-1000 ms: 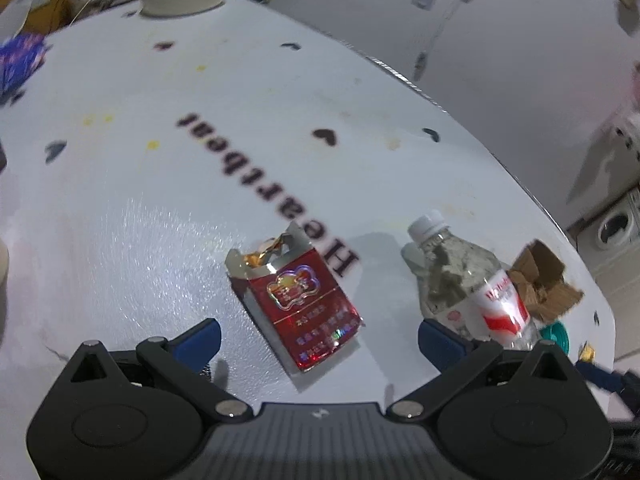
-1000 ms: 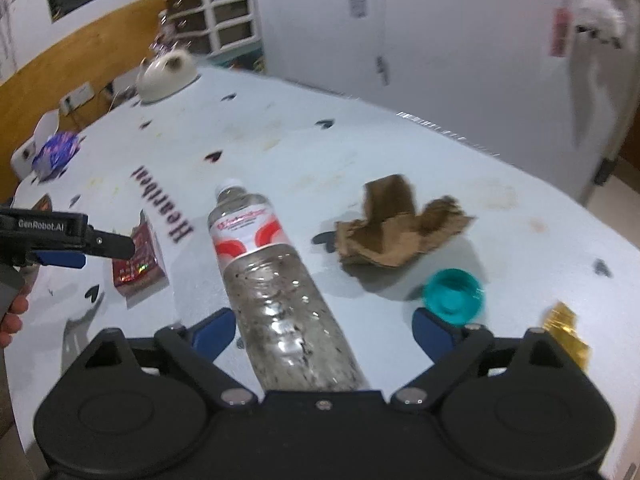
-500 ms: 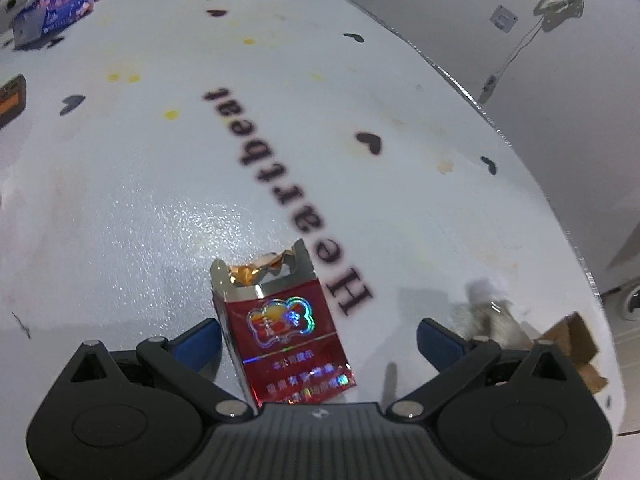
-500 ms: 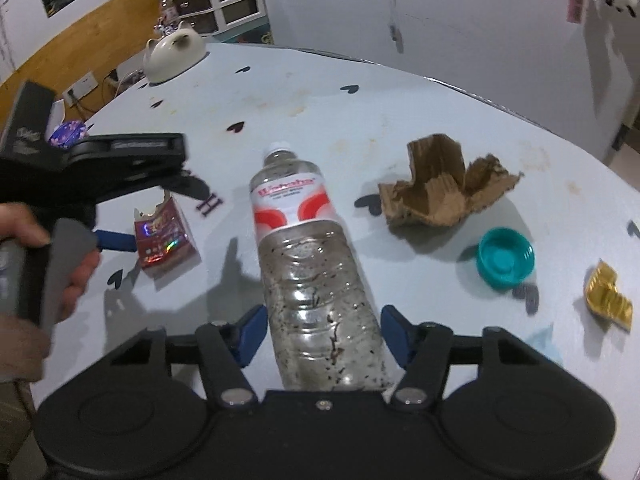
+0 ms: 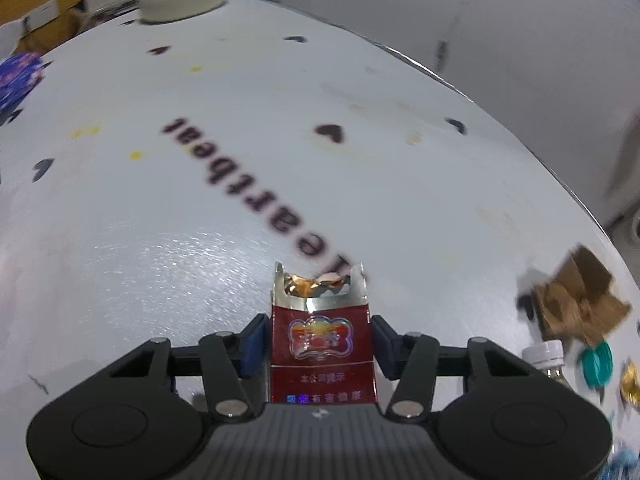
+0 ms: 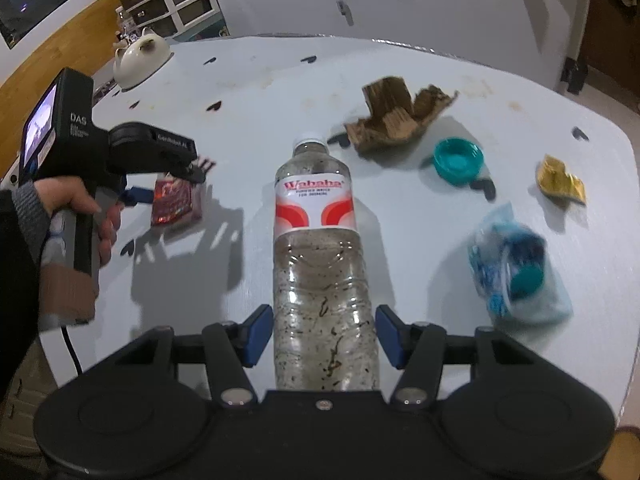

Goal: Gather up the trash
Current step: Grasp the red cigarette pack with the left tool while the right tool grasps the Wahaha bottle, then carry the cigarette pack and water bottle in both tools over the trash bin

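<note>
clamping a red pack (image 5: 322, 344), the left gripper (image 5: 318, 346) holds it by both sides just over the bench (image 5: 200, 208). the right gripper (image 6: 324, 338) pinches a bottle (image 6: 320, 240) lying there, cap pointing away toward the cardboard (image 6: 396, 120).
</note>
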